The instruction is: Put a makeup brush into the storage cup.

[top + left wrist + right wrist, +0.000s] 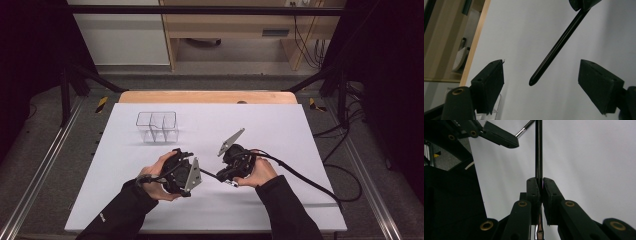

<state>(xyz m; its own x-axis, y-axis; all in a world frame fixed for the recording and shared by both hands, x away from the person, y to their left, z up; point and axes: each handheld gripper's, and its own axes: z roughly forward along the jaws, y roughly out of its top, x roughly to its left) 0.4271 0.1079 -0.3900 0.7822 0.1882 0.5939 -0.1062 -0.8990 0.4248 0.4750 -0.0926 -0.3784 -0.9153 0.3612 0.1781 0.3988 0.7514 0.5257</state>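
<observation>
A thin black pen (pixel 538 150) runs straight up from my right gripper (pixel 540 181), whose jaws are shut on its shaft; a silvery part of the pen shows below the pads. In the high view the right gripper (pixel 220 176) holds the pen (pixel 209 174) out leftward above the white table sheet. My left gripper (pixel 199 173) faces it from the left. In the left gripper view the pen's rounded tip (pixel 534 81) sits in the gap of my left gripper (pixel 541 72). Its two pads (pixel 490 82) stand wide apart and clear of the pen.
A clear plastic container (pixel 157 126) with compartments stands on the white sheet (pixel 280 130) at the back left. A wooden table edge (pixel 207 96) runs behind the sheet. Each gripper trails a black cable (pixel 305 180) across the right side.
</observation>
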